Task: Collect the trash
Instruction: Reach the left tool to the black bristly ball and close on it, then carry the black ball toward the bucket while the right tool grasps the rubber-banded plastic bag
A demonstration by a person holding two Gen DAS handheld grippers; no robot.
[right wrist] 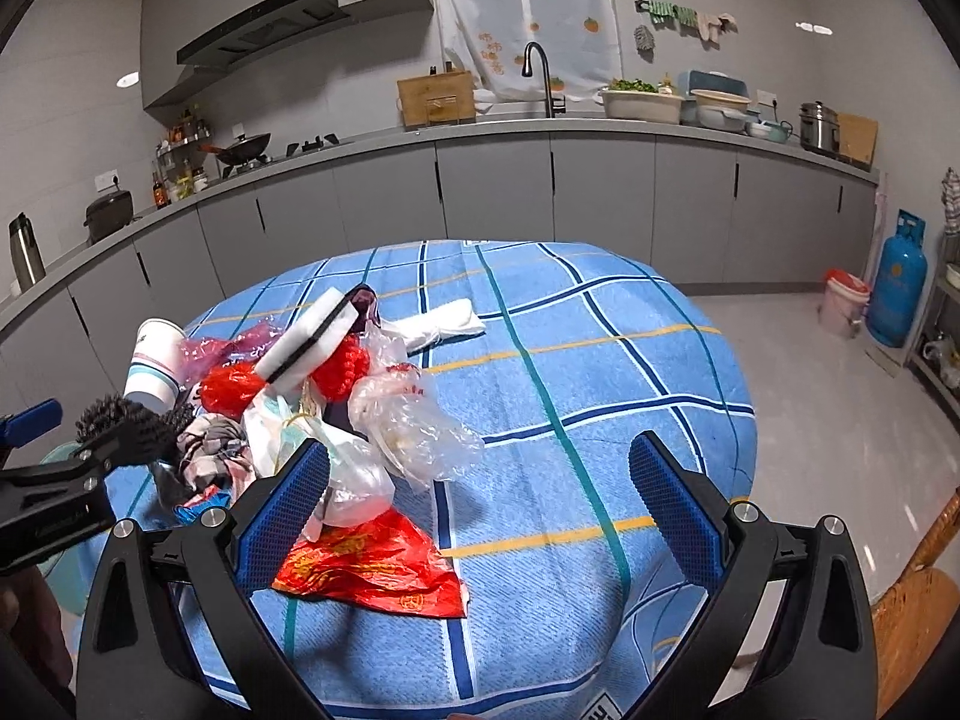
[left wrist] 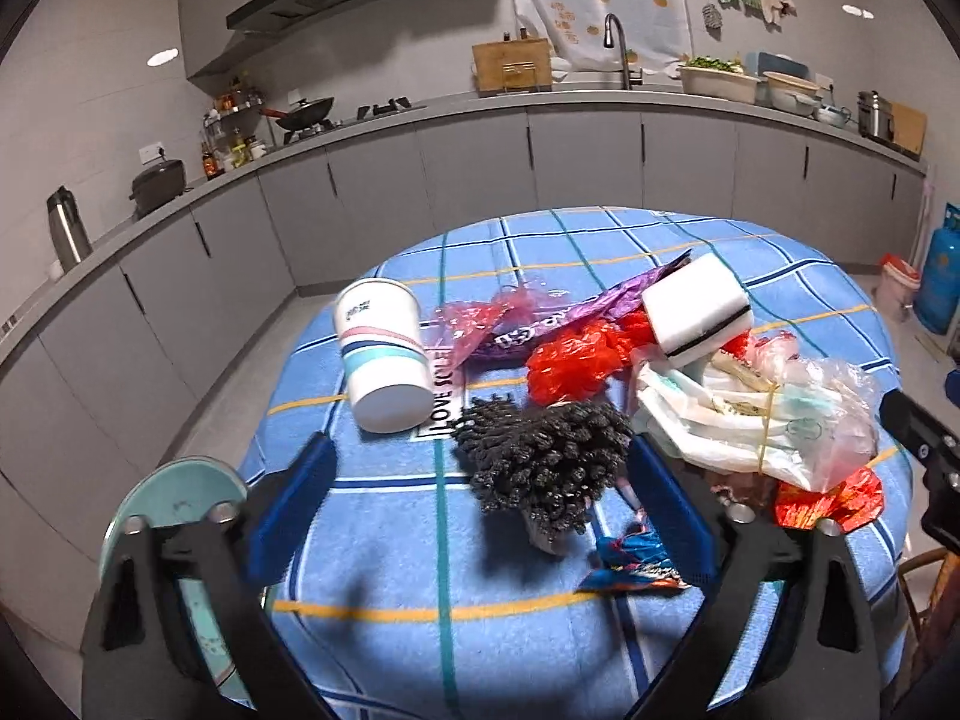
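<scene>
With both jaws spread and empty, the left gripper (left wrist: 480, 480) should settle squarely around the dark frizzy clump (left wrist: 540, 456) near the table's (left wrist: 420, 660) left edge while the right gripper (right wrist: 480, 480) waits.

On the table (left wrist: 384, 648), a paper cup (left wrist: 384, 354) lies on its side toward the left edge. Right of it a scrubber (left wrist: 543, 468) sits nearer the front, with a sponge (left wrist: 696, 309) behind it on crumpled wrappers (left wrist: 576, 360). Plastic bags (left wrist: 756, 420) pile beside the sponge. A plate (left wrist: 174, 492) overhangs the front left edge.
</scene>
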